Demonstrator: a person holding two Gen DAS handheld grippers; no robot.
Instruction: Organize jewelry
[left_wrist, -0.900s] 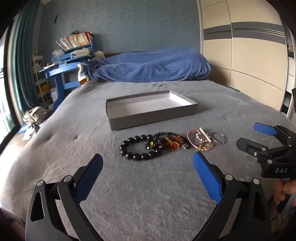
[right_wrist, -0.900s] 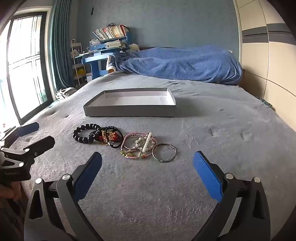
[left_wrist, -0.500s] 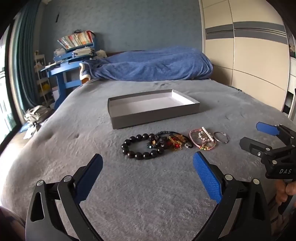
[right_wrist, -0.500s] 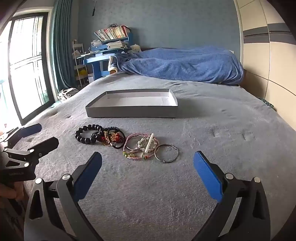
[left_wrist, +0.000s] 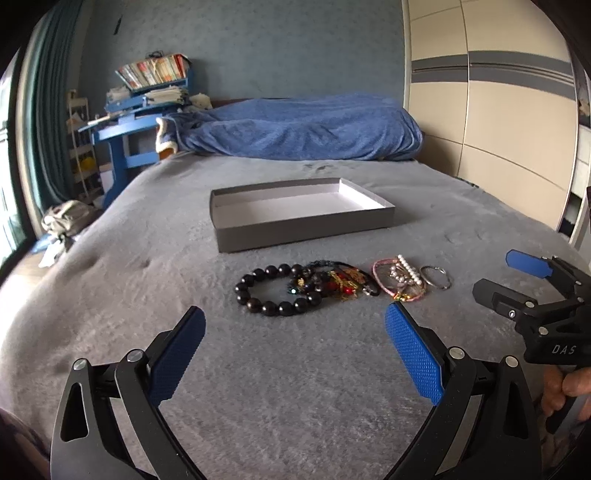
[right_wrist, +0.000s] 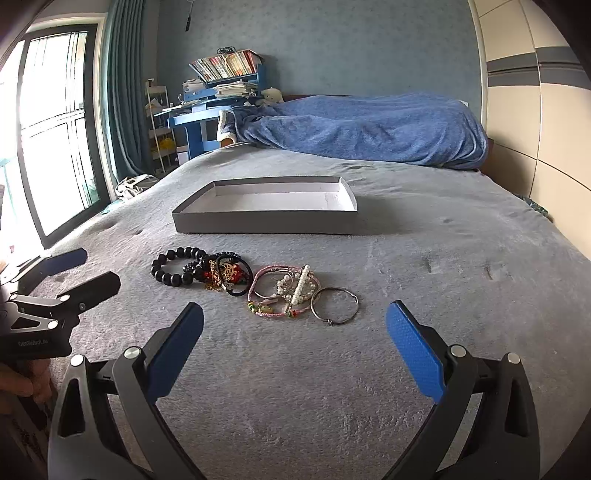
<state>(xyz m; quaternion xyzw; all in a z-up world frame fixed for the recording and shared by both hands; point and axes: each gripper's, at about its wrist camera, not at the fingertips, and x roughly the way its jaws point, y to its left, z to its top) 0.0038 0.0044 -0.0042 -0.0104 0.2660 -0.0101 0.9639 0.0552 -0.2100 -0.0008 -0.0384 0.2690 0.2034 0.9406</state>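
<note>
Both grippers have crept a bit closer to the jewelry over the last second; the pile sits slightly larger in both wrist views. Nothing picked up yet.

Left gripper (left_wrist: 293, 345): fingers spread wide, empty, hovering over the bed (left_wrist: 295, 387) just short of the black bead bracelet (left_wrist: 275, 290). Right gripper (right_wrist: 294, 341): also spread wide, empty, just short of the silver ring bangle (right_wrist: 334, 304).

The jewelry lies in a row on the near side of the grey tray (left_wrist: 299, 229), close to it but not touching. From the tray's left end: the bead bracelet, overlapping a dark cord piece with red and gold charms (left_wrist: 338, 282), then the pink-and-pearl bracelets (left_wrist: 399, 277), then the bangle.

The tray interior looks empty, so the task is at the start. The approach suggests each gripper will likely take the piece at its own end. The tangled middle cluster risks dragging neighbours along.
</note>
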